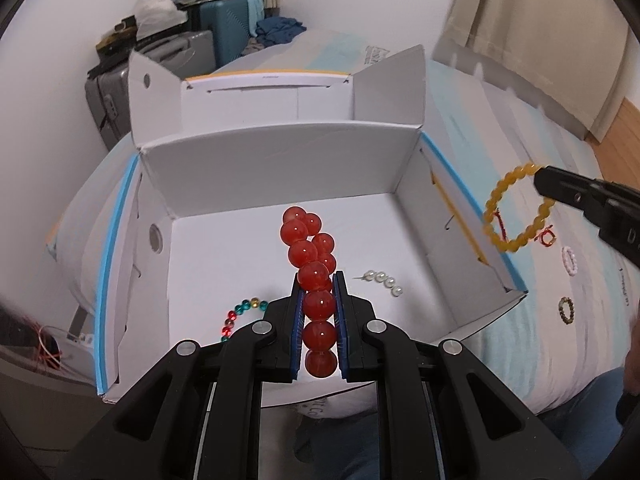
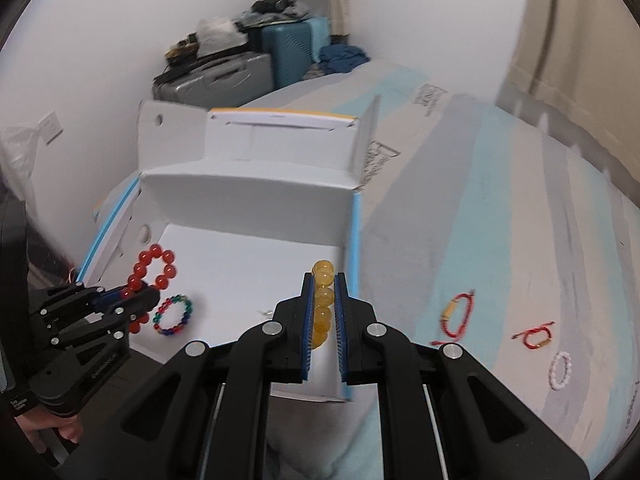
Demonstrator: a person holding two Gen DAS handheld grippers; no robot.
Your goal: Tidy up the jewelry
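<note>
Over the open white box (image 1: 280, 168), the left hand-held gripper (image 1: 318, 280) is clamped on a red bead bracelet (image 1: 308, 248). At three o'clock, the right hand-held gripper (image 2: 324, 280) pinches a yellow bead bracelet (image 2: 323, 300) above the box's right wall. The box rests on a striped bed (image 2: 500, 220); red cord bracelets (image 2: 458, 316) lie there. At twelve o'clock, suitcases (image 2: 248, 68) stand against the white wall.

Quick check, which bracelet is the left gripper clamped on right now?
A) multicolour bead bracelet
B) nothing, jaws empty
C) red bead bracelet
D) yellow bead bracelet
C: the left gripper is shut on the red bead bracelet over the white box; the yellow bead bracelet sits in the right gripper, and the multicolour bead bracelet lies on the box floor.
</note>
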